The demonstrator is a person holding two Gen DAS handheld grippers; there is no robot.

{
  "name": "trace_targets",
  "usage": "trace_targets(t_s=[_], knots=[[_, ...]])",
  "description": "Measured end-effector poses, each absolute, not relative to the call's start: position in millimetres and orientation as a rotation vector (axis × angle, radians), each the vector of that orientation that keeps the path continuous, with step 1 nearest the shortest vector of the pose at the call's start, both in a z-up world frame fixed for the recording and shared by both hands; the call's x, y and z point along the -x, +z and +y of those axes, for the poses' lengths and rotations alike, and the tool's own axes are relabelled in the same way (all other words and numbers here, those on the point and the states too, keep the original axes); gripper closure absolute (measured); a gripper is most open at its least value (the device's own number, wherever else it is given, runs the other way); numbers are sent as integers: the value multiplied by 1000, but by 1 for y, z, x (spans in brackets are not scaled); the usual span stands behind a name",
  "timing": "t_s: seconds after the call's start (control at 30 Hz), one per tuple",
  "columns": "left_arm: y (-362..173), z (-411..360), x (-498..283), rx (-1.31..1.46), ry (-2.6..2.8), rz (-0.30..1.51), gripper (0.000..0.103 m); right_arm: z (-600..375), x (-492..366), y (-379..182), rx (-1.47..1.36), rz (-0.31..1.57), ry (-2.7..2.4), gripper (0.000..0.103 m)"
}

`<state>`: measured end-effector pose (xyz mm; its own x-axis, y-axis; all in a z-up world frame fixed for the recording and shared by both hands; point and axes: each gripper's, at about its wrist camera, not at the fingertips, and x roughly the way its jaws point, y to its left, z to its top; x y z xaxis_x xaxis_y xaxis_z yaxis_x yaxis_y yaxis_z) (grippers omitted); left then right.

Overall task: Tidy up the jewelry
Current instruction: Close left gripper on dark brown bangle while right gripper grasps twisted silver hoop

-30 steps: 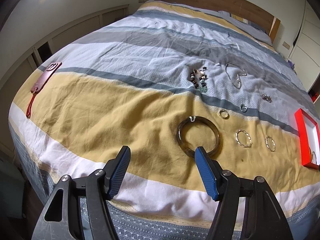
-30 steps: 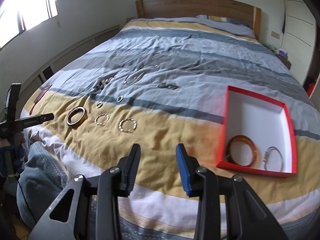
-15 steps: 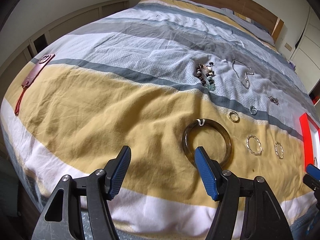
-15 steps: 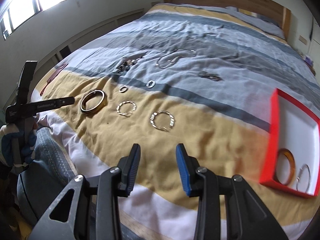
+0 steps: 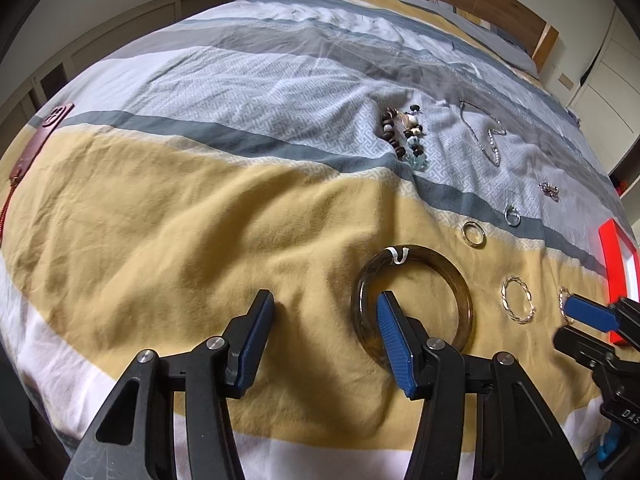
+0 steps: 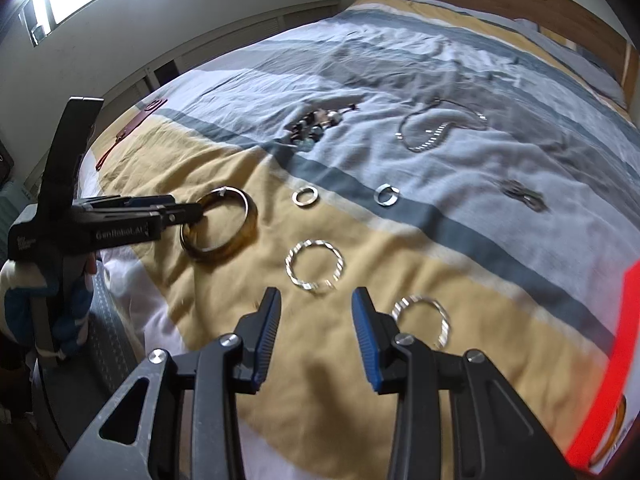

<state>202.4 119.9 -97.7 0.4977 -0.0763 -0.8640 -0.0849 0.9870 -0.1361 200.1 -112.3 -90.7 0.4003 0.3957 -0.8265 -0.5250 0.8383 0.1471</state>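
Observation:
A brown translucent bangle (image 5: 436,255) (image 6: 244,232) lies on the yellow band of the bedspread. My left gripper (image 5: 324,320) (image 6: 188,210) hangs low over it with its jaws closing. The right finger stands inside the ring, the left finger outside, and the ring's left rim lies between them untouched. My right gripper (image 6: 316,316) (image 5: 588,312) is open and holds nothing. It sits just short of a twisted silver bangle (image 6: 289,267) (image 5: 503,298). A second silver bangle (image 6: 445,326) lies beside its right finger.
The red box (image 5: 612,248) (image 6: 628,340) sits at the far right. Two small rings (image 6: 305,195) (image 6: 386,194), a bead bracelet (image 5: 404,132), a chain necklace (image 5: 488,136) and a small chain piece (image 6: 524,196) lie farther up the bed. A reddish strap (image 5: 40,140) lies at the left edge.
My left gripper sank toward the brown bangle, its right finger now inside the ring and its jaws narrower. My right gripper swung left from the red box to the silver bangles.

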Motion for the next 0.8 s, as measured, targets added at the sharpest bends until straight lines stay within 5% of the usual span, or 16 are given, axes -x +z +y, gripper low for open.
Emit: trace_targets(t_s=[0.4,0.5,0.63,0.8], knots=[[-114,109,-211,106,-19,1099,55,-98,-227,-120,118,1056,592,60],[-115,105,-212,92,-26,1096,64,-96,-229,-123,114,1057,590,60],[-113,98,-211,48,-28,1084,90,-93,-233,-126,111,1065,578,60],[-107,97,-207,38,-24,1061,93,-89,-232,-126,133,1058,567,65]])
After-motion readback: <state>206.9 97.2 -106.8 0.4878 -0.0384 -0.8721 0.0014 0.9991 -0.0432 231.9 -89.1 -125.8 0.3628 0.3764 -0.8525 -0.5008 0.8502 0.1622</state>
